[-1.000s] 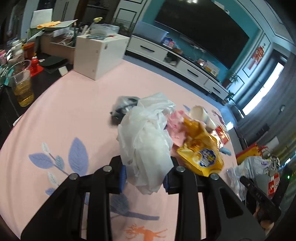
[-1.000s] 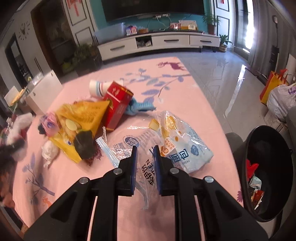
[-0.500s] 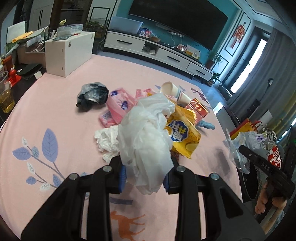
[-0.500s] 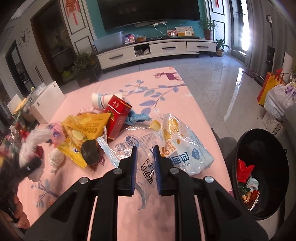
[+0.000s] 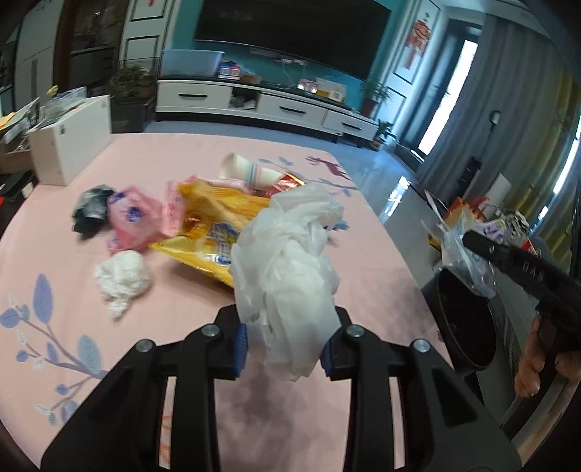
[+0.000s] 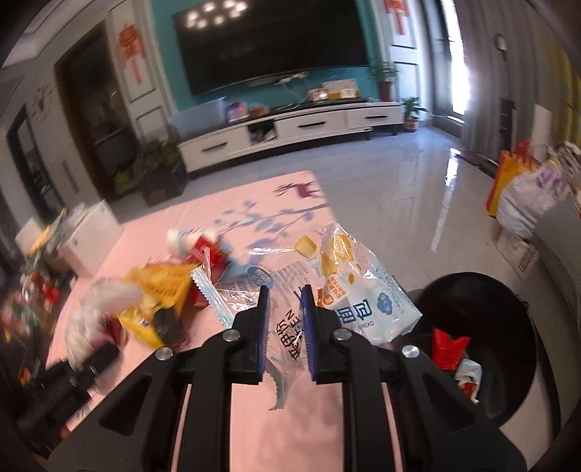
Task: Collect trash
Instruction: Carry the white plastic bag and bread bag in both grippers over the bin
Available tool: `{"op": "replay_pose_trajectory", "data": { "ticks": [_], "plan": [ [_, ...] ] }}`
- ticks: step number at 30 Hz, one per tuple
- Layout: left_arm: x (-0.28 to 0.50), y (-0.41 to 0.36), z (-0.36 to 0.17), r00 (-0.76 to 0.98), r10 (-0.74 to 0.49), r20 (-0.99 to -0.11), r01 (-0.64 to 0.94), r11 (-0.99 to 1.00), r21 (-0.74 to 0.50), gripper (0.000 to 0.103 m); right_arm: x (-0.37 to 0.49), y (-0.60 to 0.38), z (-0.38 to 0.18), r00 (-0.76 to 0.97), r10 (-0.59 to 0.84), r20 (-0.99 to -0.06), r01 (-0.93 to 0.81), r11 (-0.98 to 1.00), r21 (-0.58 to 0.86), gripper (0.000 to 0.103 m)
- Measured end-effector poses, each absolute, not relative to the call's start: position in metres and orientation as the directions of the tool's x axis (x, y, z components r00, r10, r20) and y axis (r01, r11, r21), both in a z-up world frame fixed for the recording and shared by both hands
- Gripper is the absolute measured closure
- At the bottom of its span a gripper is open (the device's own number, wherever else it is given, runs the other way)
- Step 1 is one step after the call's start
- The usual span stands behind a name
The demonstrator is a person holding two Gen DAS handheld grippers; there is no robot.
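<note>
Trash split between two grips and a heap: crumpled white plastic bag pinched between the blue pads of the left tool, carried above the pink worktop; clear bread wrapper clamped by a thin fold in the nearly closed right tool, hanging at the rim of the black bin. Left on the cloth, from left: black bag, pink packets, white tissue wad, yellow snack bag, paper cup. Likely trouble: slick, springy film of the white bag sliding out of a wide, soft grip on the way across; bread wrapper, light and long, snagging the bin rim or draping outside it on release; both tools converging on one opening, with a chance of collision. Surface smooth and pink, printed with blue leaves and deer, ending just beside the bin. Around it, from left: white box, low white cabinet under a large dark screen on a teal wall, glossy tiled floor, grey curtains, shopping bags on the floor at far right.
</note>
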State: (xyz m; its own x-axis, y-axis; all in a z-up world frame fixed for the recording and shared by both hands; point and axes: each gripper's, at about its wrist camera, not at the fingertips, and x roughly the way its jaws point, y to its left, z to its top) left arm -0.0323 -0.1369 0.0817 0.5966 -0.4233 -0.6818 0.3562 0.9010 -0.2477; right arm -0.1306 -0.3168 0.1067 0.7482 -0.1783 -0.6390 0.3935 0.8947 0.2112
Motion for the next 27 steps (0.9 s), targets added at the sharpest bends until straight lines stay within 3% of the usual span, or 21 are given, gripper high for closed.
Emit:
{"op": "replay_pose_trajectory", "data": {
  "ticks": [12,27],
  "plan": [
    [-0.058,-0.262,0.082,0.505,-0.537,-0.676,0.563,0.798,-0.213,0.071,-0.185,-0.389,0.116,0.714,-0.346,-0.608,0.564,0.799,0.208,0.085],
    [-0.073,-0.382,0.047,0.296,-0.591,-0.750,0.697,0.671,-0.254,0.071,-0.228,-0.478,0.068,0.620,-0.334,-0.710,0.701,0.641,0.312,0.085]
  ]
}}
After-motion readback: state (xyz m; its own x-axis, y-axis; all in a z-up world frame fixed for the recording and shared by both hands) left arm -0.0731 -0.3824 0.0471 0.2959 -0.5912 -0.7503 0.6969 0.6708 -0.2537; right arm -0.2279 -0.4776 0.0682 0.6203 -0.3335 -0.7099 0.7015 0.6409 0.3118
